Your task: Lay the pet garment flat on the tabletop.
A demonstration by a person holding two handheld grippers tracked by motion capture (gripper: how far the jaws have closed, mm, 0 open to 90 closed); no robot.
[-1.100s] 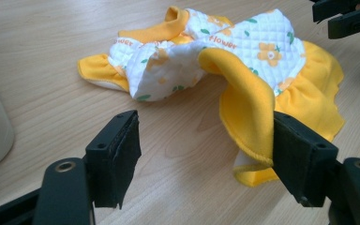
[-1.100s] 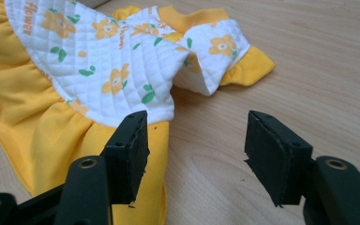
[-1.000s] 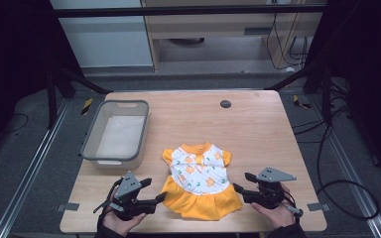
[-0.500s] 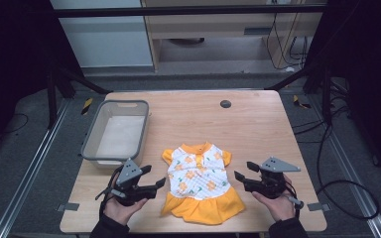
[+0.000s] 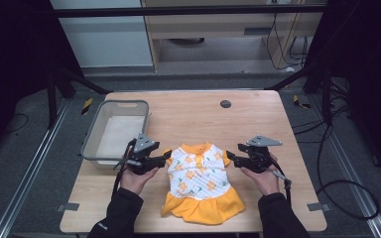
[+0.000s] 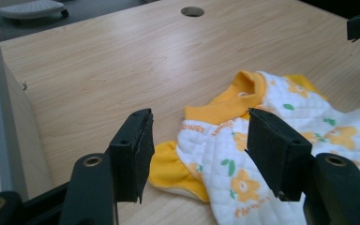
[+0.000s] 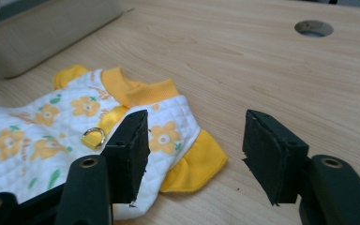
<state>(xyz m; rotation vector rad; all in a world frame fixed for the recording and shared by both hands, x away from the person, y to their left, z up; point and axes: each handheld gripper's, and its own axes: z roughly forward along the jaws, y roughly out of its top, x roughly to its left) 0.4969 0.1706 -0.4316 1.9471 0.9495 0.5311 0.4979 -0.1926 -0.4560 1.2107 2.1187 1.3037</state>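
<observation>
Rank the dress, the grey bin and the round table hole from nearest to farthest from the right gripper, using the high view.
From the right gripper:
1. Dress, just beside its jaws, toward the table's middle.
2. Hole, farther up the table.
3. Bin, at the table's far left.

A small dress (image 5: 201,183) is laid flat on the table (image 5: 198,111) near its front edge, flanked at its sleeves by the left gripper (image 5: 164,157) and right gripper (image 5: 230,157), with a bin (image 5: 93,134) set behind-left.
</observation>
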